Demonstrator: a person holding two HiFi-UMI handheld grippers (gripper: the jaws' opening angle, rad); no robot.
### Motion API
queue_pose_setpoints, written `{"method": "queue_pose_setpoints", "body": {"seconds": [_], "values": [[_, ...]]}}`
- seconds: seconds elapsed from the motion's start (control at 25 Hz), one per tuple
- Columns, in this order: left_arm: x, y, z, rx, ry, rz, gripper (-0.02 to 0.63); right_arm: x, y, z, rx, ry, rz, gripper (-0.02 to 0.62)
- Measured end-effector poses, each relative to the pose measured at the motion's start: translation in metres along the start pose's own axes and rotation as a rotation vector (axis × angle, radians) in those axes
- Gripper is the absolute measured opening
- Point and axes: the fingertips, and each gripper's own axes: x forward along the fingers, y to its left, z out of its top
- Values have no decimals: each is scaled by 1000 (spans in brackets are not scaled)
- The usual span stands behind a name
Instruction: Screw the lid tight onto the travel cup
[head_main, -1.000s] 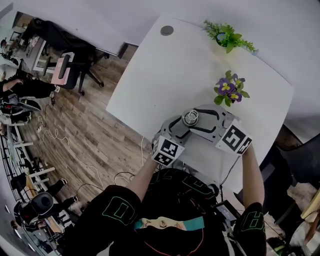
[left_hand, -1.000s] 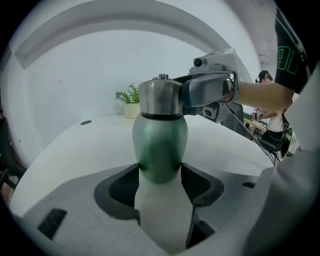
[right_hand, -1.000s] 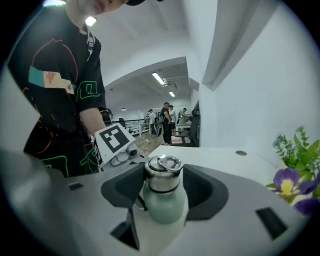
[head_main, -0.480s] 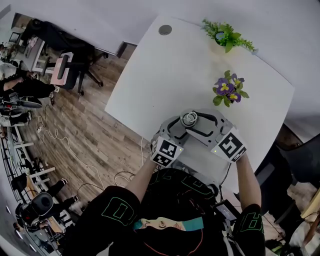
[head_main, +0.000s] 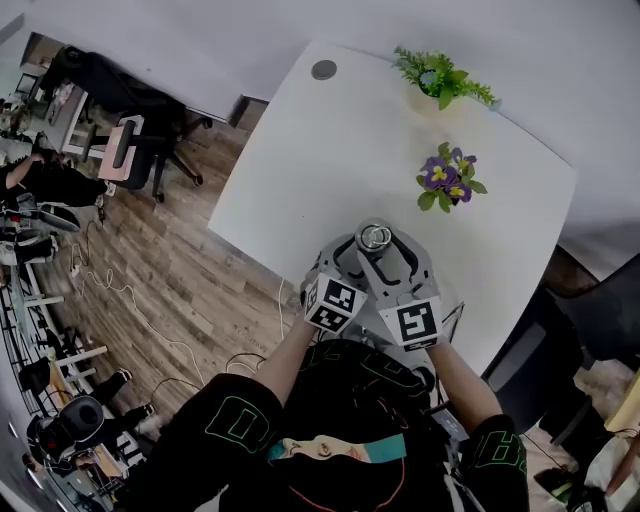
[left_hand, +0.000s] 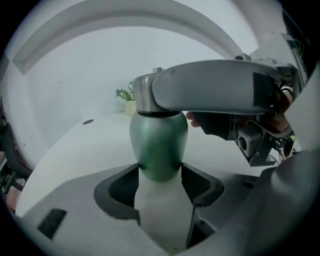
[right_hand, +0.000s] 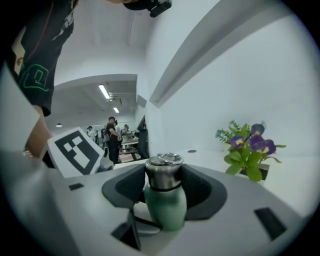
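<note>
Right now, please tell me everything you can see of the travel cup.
The travel cup stands upright at the white table's near edge. Its rounded body is matte green, apparently metal; the lid is brushed steel with a ring on top and a dark seam beneath. The left gripper clamps the body; the right gripper's jaws, which have just been closing, sit on the lid.

Green travel cup (left_hand: 159, 145) upright near table (head_main: 330, 150) edge, steel lid (right_hand: 162, 172) on
</note>
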Motion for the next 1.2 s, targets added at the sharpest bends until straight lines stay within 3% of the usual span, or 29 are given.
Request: {"method": "queue_pose_setpoints", "body": {"seconds": [0.12,0.44,0.68,0.8,0.88,0.96,1.2], "values": [[1,0,0,-4,11,6,275,1,-1,-1,0,0,-41,232],[-4,2,3,13,27,14,256,-4,-10,5,-32,57,2,251],[-24,14,22,-23,-62,36,225,-16,-10,38,-85,5,33,253],[-32,22,36,17,-107,-2,218,-17,-14,51,-112,-20,38,241],[-43,27,36,51,-99,-46,149,-20,-9,54,-91,-23,45,224],[-55,46,45,53,-111,-39,149,-18,-8,61,-74,-30,45,201],[-100,115,103,-67,-306,127,104,10,-26,93,-59,-59,-5,26]]}}
